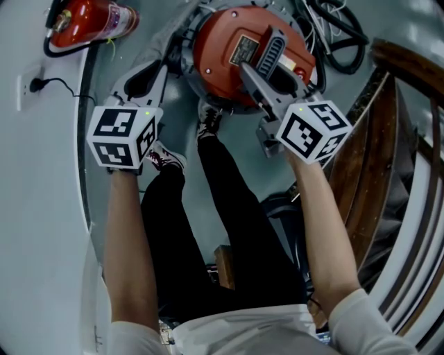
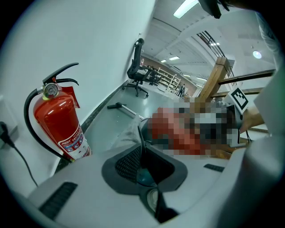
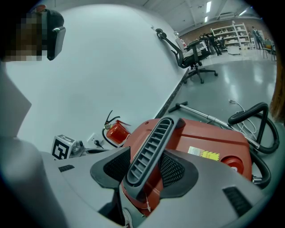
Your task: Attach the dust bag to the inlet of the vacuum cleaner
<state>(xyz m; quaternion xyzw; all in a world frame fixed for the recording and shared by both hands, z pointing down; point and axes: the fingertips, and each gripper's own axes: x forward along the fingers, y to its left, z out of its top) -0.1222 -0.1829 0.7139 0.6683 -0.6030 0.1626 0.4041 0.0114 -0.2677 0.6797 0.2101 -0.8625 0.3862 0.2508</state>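
Jaws of the right gripper [image 3: 143,171] clamp the vacuum cleaner's [image 3: 209,138] grey ribbed handle [image 3: 151,144]; left gripper [image 2: 143,167] jaws pinch the grey dust bag's [image 2: 127,133] thin edge.

A plain white wall [image 2: 80,40] fills nine to twelve o'clock of the left gripper view and meets a glossy grey floor [image 2: 109,118]. A red cylindrical fire extinguisher [image 2: 60,122] stands against it at nine o'clock. A black swivel office chair [image 2: 137,67] is at twelve, a long white ceiling strip light [image 2: 186,7] at one, and pale wooden beams [image 2: 218,71] at two.
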